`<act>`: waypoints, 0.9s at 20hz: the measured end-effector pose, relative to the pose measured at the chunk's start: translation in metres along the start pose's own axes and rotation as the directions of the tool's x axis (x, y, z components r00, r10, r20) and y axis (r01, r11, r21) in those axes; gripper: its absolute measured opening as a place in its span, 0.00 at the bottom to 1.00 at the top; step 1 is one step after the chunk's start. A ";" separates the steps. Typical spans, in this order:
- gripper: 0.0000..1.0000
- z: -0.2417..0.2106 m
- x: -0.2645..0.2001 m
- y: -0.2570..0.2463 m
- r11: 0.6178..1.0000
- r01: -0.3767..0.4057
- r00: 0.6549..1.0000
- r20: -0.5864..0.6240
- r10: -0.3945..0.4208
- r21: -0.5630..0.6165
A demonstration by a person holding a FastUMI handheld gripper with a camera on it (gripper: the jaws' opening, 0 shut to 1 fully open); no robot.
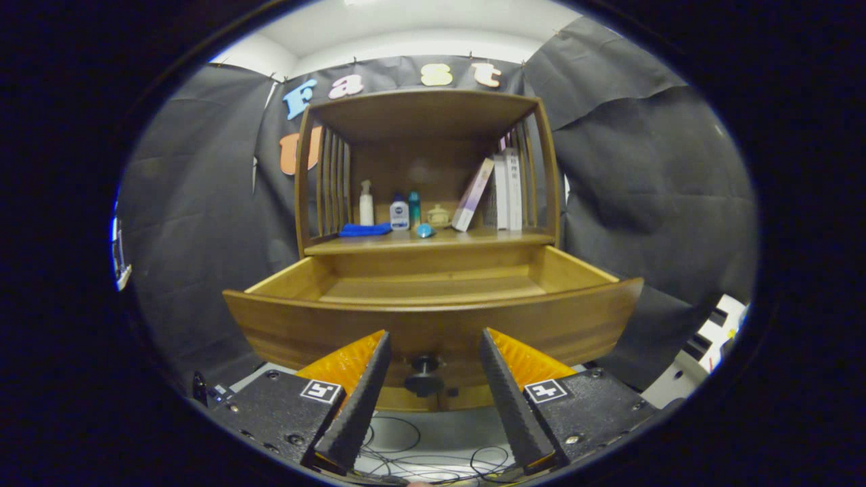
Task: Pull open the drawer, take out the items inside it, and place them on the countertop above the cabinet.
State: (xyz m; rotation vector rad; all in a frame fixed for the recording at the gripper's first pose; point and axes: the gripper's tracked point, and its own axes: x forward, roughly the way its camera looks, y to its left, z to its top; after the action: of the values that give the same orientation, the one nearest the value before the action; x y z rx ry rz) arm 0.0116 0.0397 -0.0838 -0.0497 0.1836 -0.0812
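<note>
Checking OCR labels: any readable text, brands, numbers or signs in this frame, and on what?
None readable.
White book spines on the wooden cabinet shelf: print too small.
White bottle with dark label: blurred.
Square black-and-white markers on the open gripper flanking the dark drawer knob: patterns, not text.

Two-finger gripper (433, 352) at bottom centre of frame: long tapering fingers (355, 406) with ribbed inner faces, set apart; black metal blocks lower left and right, screw-studded, each carrying a square black-and-white marker (321, 390).
</note>
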 end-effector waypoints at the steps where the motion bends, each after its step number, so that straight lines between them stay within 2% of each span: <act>1: 0.84 -0.007 0.004 0.003 1.000 -0.005 1.000 -0.016 0.005 0.005; 11: 0.86 -0.041 0.051 0.003 0.997 0.071 0.996 -0.047 -0.072 -0.006; 13: 0.86 -0.042 0.052 0.009 0.998 0.055 0.997 -0.051 -0.053 0.024; 18: 0.83 -0.036 0.058 0.007 0.996 0.070 0.997 0.014 -0.069 -0.062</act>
State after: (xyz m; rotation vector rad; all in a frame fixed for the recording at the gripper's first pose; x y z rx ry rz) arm 0.0624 0.0397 -0.1303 -0.1191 0.1729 -0.1448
